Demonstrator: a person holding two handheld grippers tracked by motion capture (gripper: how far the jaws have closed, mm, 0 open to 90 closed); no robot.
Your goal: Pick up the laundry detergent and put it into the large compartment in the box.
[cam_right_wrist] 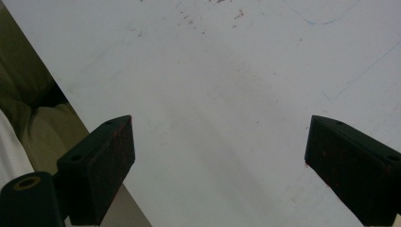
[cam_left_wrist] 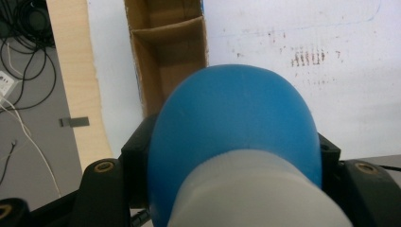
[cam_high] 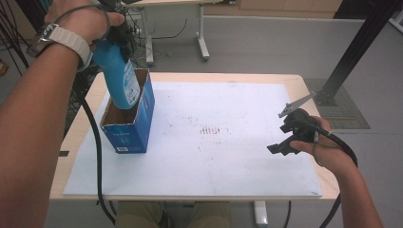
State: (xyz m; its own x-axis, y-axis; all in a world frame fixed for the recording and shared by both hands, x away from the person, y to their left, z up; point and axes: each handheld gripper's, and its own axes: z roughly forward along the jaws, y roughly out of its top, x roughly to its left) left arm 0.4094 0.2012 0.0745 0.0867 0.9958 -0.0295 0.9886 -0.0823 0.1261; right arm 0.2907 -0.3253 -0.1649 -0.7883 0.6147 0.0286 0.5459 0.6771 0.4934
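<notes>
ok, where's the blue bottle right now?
High view, left side: the blue bottle is clamped in the left gripper, its lower end dipping into the open cardboard box.

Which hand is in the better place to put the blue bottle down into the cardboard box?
The left. Its tongs already hold the blue bottle at the open box. The right tongs are open over the white sheet, far from the box.

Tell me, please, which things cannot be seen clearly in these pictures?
- Left gripper: in the high view the hand covers it.
- Blue bottle: in the left gripper view its lower end is hidden behind its own body; the label text is too small.
- Box: the bottle hides part of its inside; its print is too small.
- Right gripper: jaws cut by the bottom edge.
</notes>
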